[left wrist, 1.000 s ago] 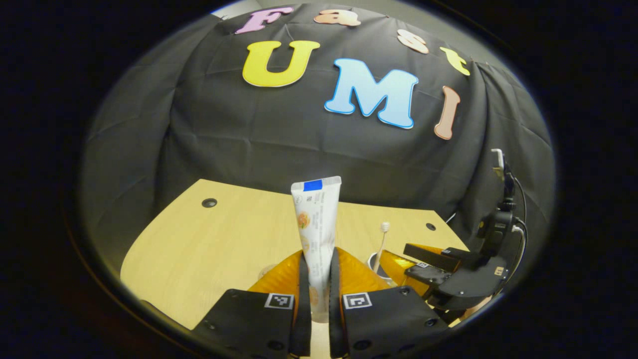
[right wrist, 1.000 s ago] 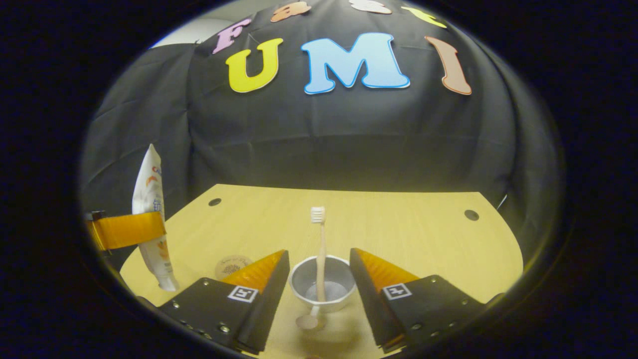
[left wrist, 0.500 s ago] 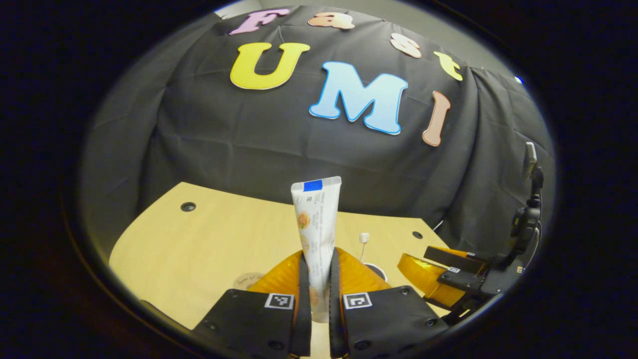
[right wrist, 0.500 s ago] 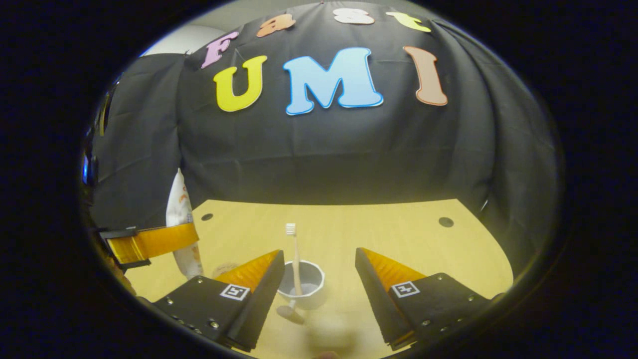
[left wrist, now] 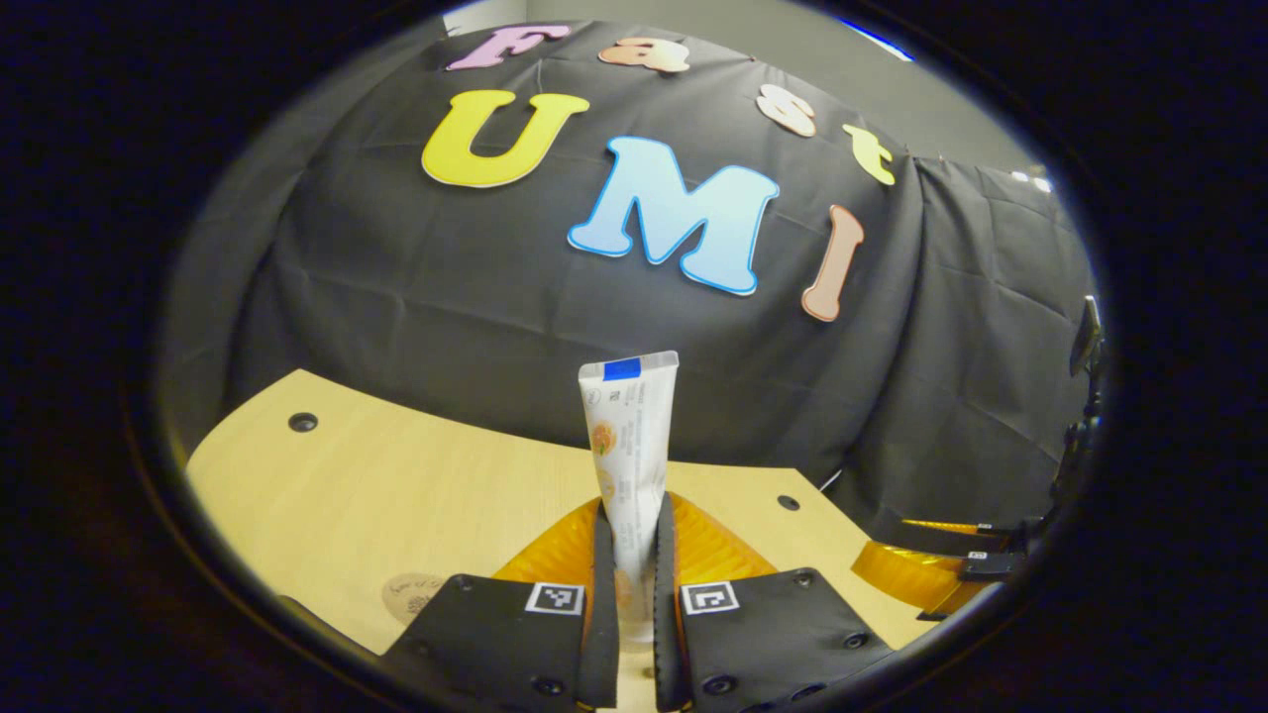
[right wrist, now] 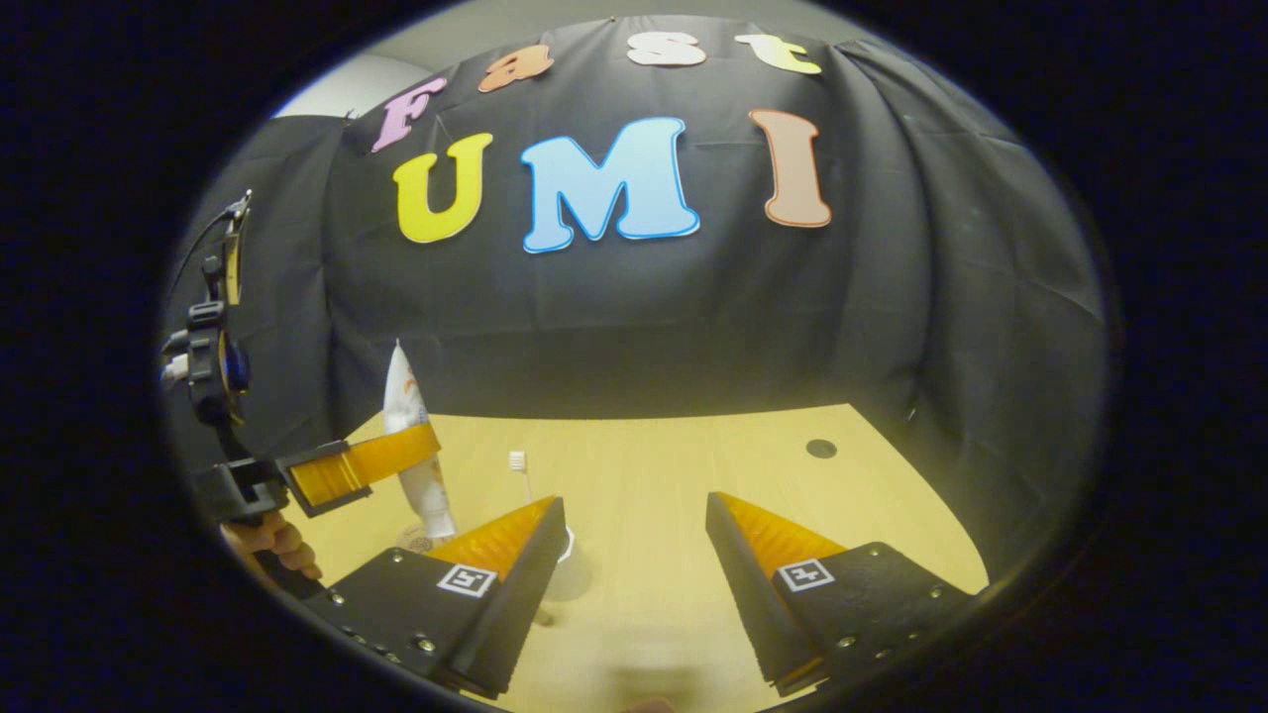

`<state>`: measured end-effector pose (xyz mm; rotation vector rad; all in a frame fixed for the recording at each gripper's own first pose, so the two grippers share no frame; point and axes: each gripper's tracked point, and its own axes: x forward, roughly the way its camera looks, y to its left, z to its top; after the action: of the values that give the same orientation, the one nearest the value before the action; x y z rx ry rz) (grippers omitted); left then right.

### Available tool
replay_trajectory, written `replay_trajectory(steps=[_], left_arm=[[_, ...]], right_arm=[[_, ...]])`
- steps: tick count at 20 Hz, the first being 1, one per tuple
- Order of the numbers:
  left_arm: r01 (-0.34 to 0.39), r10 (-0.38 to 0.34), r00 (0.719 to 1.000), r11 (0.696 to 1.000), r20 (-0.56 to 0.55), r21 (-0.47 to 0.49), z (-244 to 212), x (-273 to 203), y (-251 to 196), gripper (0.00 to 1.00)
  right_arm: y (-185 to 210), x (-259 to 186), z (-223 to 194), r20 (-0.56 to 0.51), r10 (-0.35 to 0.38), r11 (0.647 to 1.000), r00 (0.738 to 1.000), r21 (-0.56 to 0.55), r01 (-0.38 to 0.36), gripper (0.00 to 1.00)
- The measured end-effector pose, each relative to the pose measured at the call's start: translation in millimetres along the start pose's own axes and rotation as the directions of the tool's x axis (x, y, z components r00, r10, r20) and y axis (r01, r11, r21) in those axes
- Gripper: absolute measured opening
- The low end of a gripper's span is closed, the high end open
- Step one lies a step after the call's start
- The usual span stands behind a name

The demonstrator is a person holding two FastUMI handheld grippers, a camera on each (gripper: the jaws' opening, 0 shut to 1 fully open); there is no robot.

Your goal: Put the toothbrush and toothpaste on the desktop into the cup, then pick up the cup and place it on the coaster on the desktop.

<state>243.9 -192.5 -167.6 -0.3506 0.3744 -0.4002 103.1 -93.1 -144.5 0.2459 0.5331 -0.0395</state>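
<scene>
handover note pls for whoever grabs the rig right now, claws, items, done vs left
Left claw: shut on the white toothpaste tube, held upright above the light wooden desktop.
Right claw: open, empty.
Pale toothbrush: head-up behind the right claw's finger, apparently in the cup, which is mostly hidden.
Round tan coaster: bare, on the desktop.
Left: toothpaste into cup, cup onto coaster.

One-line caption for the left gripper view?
Left claw shut on an upright toothpaste tube above the wooden desk.

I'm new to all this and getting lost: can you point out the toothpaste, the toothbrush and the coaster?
toothpaste (left wrist: 631, 446), left gripper view, middle of the tube.
toothbrush (right wrist: 516, 460), right gripper view, bristle head.
coaster (left wrist: 408, 595), left gripper view, its round face.
</scene>
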Motion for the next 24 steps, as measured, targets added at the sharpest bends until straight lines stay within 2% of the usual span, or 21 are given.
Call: replay_trajectory(steps=[6,13,17,20,22,24], left_arm=[[0.056,-0.056,0.997,0.998,0.047,-0.003,-11.9,26.0,-24.7,0.22],[0.047,-0.049,0.998,0.996,0.024,0.076,-50.0,45.6,-30.6,0.2],[0.011,-0.012,1.0,0.992,0.01,0.129,-55.8,52.0,-22.4,0.25],[0.024,-0.026,1.0,0.99,0.012,0.136,-54.4,50.0,-24.9,0.3],[0.031,-0.032,0.999,0.988,0.006,0.148,-53.7,46.9,-25.6,0.54],[0.024,-0.026,1.0,0.987,0.01,0.159,-50.0,43.2,-22.4,0.82]], right_arm=[[-11.2,-24.4,-8.1,-0.016,-0.022,1.0,1.0,0.014,0.022,0.88],[-21.3,-39.8,-27.6,-0.069,-0.044,0.999,0.997,-0.001,0.044,0.87],[-16.7,-41.3,-25.7,-0.069,-0.033,0.999,0.997,-0.002,0.033,0.87],[-11.5,-41.5,-23.0,-0.066,-0.024,1.0,0.998,-0.008,0.024,0.87],[-8.0,-40.5,-23.7,-0.069,-0.018,1.0,0.997,-0.011,0.017,0.87],[-3.1,-38.8,-23.1,-0.07,-0.011,1.0,0.997,-0.008,0.011,0.88]])
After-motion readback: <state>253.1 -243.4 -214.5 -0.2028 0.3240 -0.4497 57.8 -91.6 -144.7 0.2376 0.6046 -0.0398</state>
